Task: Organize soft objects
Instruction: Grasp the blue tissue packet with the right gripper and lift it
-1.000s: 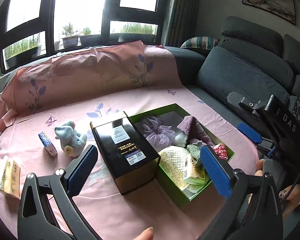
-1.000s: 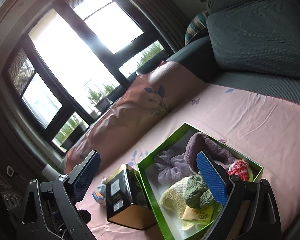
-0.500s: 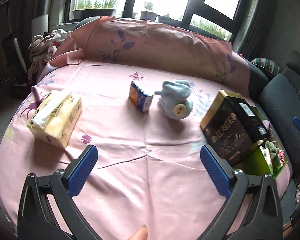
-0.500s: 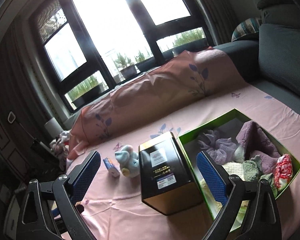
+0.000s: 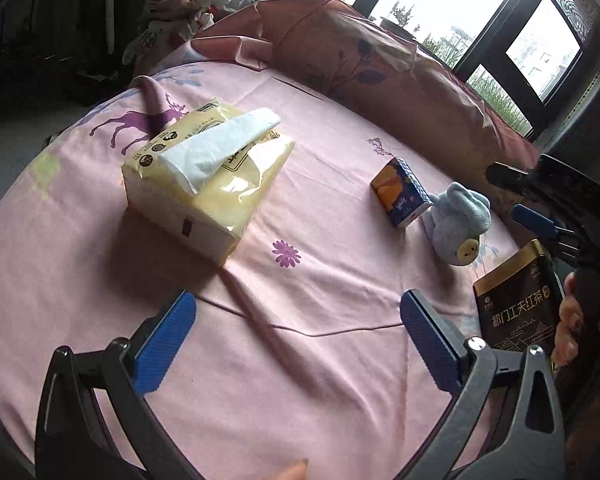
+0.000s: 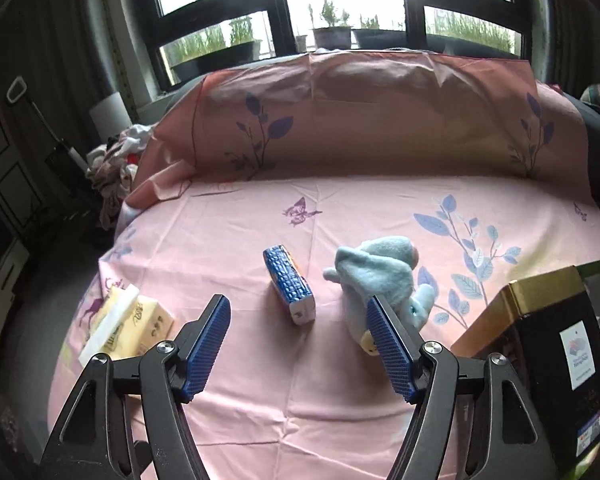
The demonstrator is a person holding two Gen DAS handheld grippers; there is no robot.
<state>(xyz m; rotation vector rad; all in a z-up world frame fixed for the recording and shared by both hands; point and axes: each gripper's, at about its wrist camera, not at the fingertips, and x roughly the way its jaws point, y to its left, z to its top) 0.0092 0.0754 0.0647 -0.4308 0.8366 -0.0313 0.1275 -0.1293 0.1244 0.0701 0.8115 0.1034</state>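
Two hand-held grippers over the pink sheet, neither holding anything

The right hand-held gripper (image 6: pixel 300 344) was closing with only bare sheet between its jaws; the blue plush toy (image 6: pixel 380 276) lay on the pink sheet (image 6: pixel 380 200) just behind its right finger. Left of the toy lay a small blue packet (image 6: pixel 289 290), farther left a yellow tissue pack (image 5: pixel 208 176). The left hand-held gripper (image 5: pixel 296 338) stood wide open, empty. A black tea tin (image 6: pixel 556 344) stood right of the toy.
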